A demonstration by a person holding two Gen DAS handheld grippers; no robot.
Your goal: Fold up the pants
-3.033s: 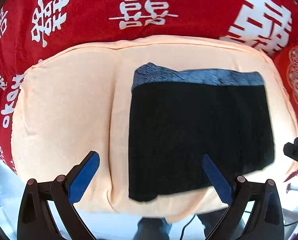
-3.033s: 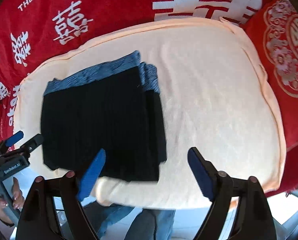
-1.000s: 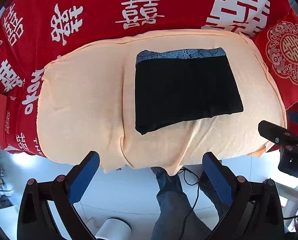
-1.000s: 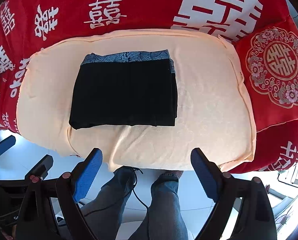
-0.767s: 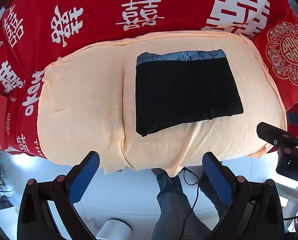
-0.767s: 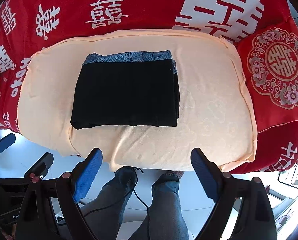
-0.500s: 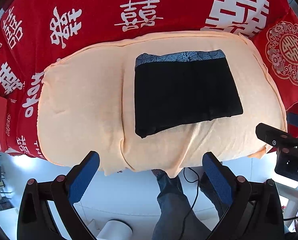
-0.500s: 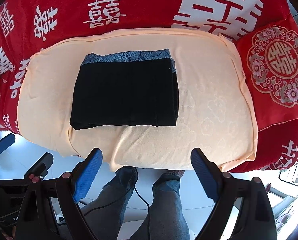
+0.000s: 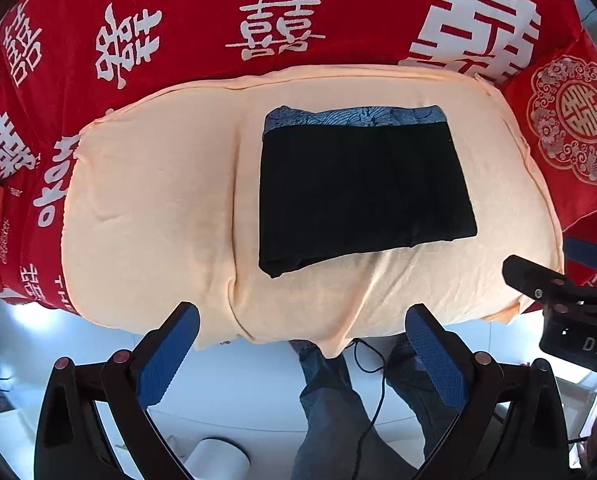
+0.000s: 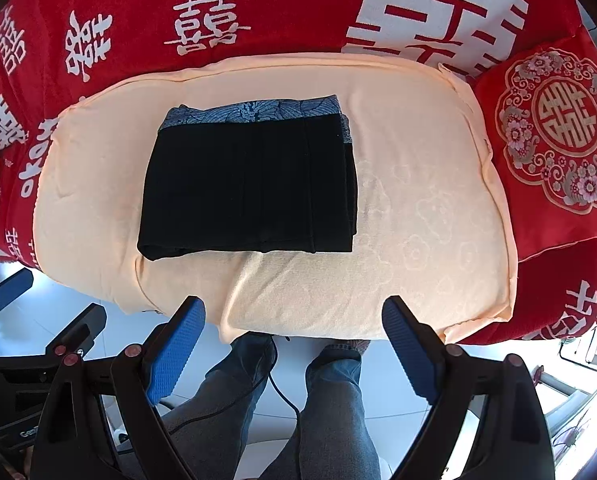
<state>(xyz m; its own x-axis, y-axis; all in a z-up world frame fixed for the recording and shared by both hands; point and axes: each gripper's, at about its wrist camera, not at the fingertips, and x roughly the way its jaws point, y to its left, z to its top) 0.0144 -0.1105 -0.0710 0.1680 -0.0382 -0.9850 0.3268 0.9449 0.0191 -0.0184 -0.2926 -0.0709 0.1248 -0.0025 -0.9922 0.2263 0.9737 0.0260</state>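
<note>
The black pants [image 9: 362,192] [image 10: 250,184] lie folded into a compact rectangle on the peach cushion [image 9: 146,200] [image 10: 418,216], their blue patterned waistband toward its far edge, the near edge left bare. A red blanket with white characters [image 9: 218,20] [image 10: 258,8] surrounds the cushion; a red embroidered pillow [image 10: 554,128] sits at its right edge. The left gripper [image 9: 298,352] and right gripper [image 10: 294,344] hang off the cushion's near edge, fingers spread wide, holding nothing, above the person's jeans-clad legs [image 10: 330,408].
</note>
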